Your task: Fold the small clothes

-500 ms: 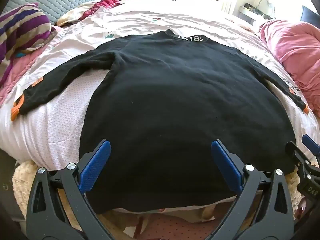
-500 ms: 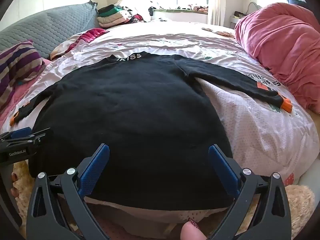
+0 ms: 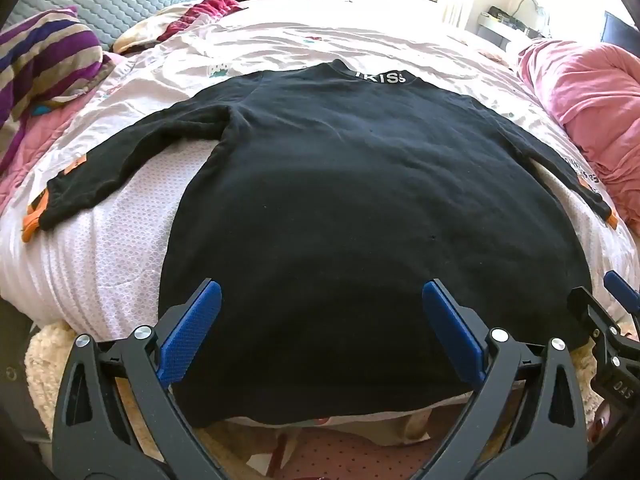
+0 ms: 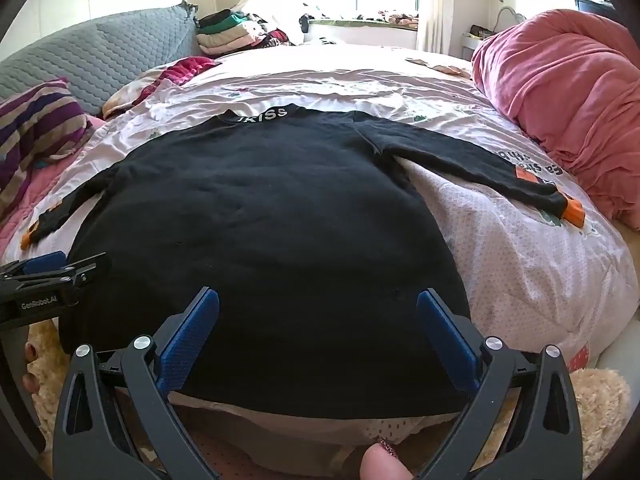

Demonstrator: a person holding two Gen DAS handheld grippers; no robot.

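Note:
A black long-sleeved sweater [image 3: 360, 208] lies flat on the bed, collar with white letters at the far end, hem toward me; it fills the right wrist view [image 4: 260, 232] too. Both sleeves are spread out with orange cuffs [image 3: 32, 224] [image 4: 574, 210]. My left gripper [image 3: 320, 316] is open and empty above the hem, left of centre. My right gripper [image 4: 318, 316] is open and empty above the hem's right part. Each gripper shows at the edge of the other's view: the right one [image 3: 608, 320], the left one [image 4: 48, 276].
The bed has a pale pink quilt [image 3: 100, 264]. A pink duvet heap [image 4: 560, 100] lies at right, a striped pillow [image 3: 44, 56] at left, a grey headboard cushion [image 4: 100, 52] and stacked clothes [image 4: 228, 32] at the back. A cream plush rug [image 4: 592, 396] lies below the bed edge.
Both grippers have edged slightly forward over the hem. The sweater has not moved.

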